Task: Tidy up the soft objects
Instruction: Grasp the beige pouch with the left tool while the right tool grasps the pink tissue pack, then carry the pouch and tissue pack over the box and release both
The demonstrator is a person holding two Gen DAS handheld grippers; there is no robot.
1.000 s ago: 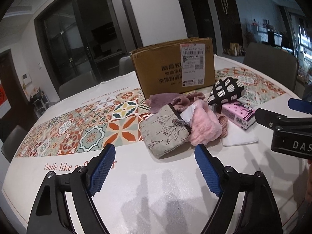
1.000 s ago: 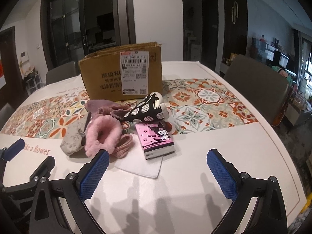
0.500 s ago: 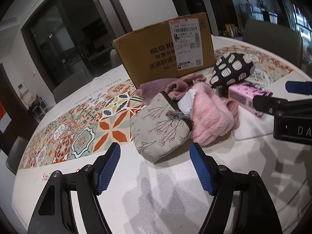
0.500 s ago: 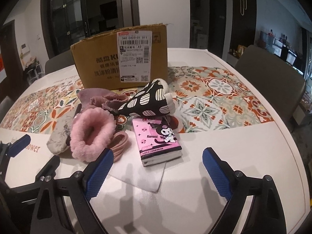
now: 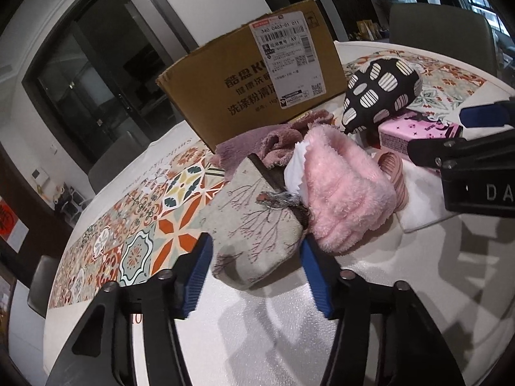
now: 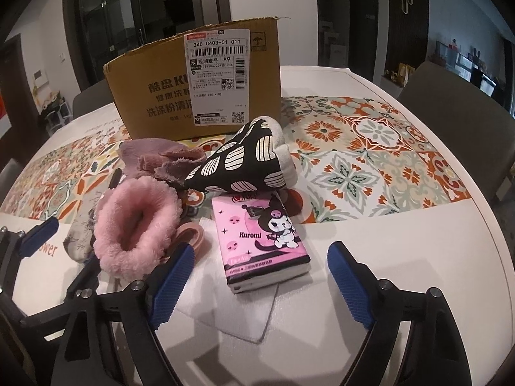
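A pile of soft things lies in front of a cardboard box (image 5: 257, 80). A grey printed fabric pouch (image 5: 254, 225) lies nearest my left gripper (image 5: 256, 276), which is open with its blue pads either side of the pouch's near end. A pink fluffy item (image 5: 344, 189) leans on the pouch. Behind are a mauve towel (image 5: 273, 138) and a black-and-white patterned pouch (image 5: 379, 93). My right gripper (image 6: 260, 286) is open, just short of the pink Kuromi tissue pack (image 6: 260, 238), which lies on a white sheet (image 6: 238, 312).
The cardboard box (image 6: 199, 83) stands open-topped behind the pile on a patterned table runner (image 6: 370, 148). A pink ribbed ring (image 6: 190, 234) lies beside the fluffy item (image 6: 135, 225). Grey chairs (image 6: 457, 103) ring the white table, whose edge (image 6: 482, 212) curves at right.
Both grippers have moved forward toward the pile. The left pads now flank the grey pouch's near end; the right gripper has come close to the tissue pack. The left jaws have narrowed somewhat.
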